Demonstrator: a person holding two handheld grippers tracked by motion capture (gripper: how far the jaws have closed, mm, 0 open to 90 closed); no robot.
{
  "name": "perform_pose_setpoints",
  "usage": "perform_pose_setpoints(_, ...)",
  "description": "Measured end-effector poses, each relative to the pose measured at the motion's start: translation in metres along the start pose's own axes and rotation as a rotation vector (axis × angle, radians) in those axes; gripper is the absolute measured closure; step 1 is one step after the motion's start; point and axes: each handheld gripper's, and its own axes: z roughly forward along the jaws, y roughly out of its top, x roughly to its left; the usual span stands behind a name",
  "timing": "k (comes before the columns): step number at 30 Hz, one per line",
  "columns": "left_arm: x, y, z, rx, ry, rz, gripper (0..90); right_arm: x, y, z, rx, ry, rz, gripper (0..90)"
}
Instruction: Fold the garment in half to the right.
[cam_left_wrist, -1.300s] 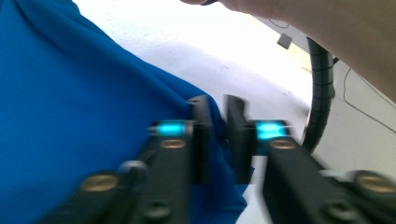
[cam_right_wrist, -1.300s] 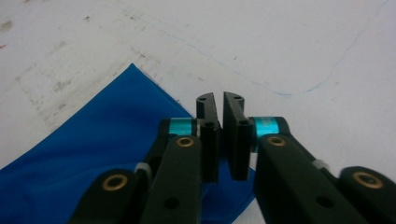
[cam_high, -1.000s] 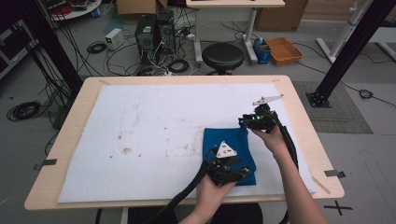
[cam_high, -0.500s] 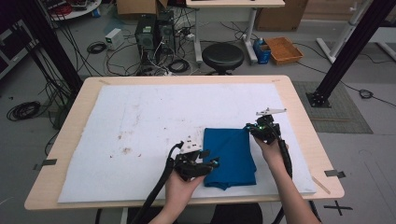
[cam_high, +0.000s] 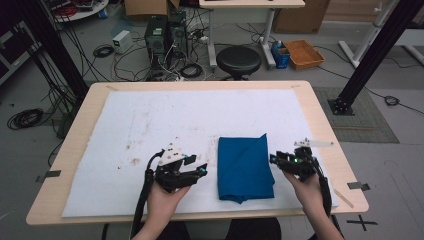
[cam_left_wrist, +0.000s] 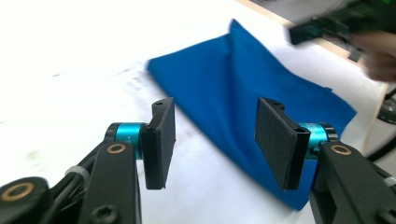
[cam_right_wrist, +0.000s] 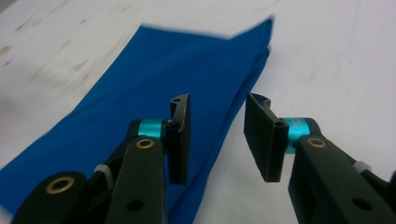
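The folded blue cloth (cam_high: 245, 168) lies on the white mat (cam_high: 150, 125) near the desk's (cam_high: 320, 115) front edge, between the hands. The left tool (cam_high: 200, 171) and right tool (cam_high: 274, 159) have just been opening, released, nothing between the jaws. The fold looks done; next, pinch an edge for another fold.

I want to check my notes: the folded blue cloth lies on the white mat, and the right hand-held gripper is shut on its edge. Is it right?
Not quite. The right hand-held gripper is open beside the blue cloth, gripping nothing, as the right gripper view shows. The cloth does lie folded on the white mat.
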Motion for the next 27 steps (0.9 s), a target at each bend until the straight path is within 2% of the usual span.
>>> perform_pose_setpoints(4, 0.011, -0.002, -0.016, -0.029, 0.021, -0.015, 48.3, 0.015, -0.028, -0.017, 0.027, 0.04, 0.012, 60.2)
perform_pose_setpoints(6, 0.015, -0.002, -0.021, -0.04, 0.028, -0.022, 48.3, 0.022, -0.039, -0.019, 0.067, 0.041, -0.01, 61.7)
perform_pose_setpoints(8, 0.017, -0.002, -0.024, -0.046, 0.033, -0.028, 48.3, 0.028, -0.047, -0.019, 0.096, 0.063, -0.029, 65.1)
perform_pose_setpoints(11, 0.019, -0.001, -0.025, -0.053, 0.029, -0.032, 48.3, 0.035, -0.053, -0.016, 0.138, 0.042, -0.079, 81.1)
perform_pose_setpoints(12, 0.019, -0.001, -0.025, -0.053, 0.029, -0.032, 48.3, 0.035, -0.053, -0.016, 0.138, 0.042, -0.079, 81.1)
perform_pose_setpoints(13, 0.019, 0.0, -0.025, -0.058, 0.025, -0.031, 48.3, 0.034, -0.055, -0.017, 0.141, 0.034, -0.103, 86.9)
perform_pose_setpoints(20, 0.023, 0.0, -0.025, -0.055, 0.023, -0.029, 48.3, 0.026, -0.06, -0.026, 0.13, 0.006, -0.065, 87.0)
perform_pose_setpoints(23, 0.024, 0.001, -0.025, -0.055, 0.02, -0.03, 48.3, 0.025, -0.063, -0.027, 0.132, 0.004, -0.055, 77.2)
perform_pose_setpoints(27, 0.026, 0.006, -0.025, -0.058, 0.01, -0.016, 47.5, 0.023, -0.058, -0.036, 0.066, 0.004, -0.047, 64.8)
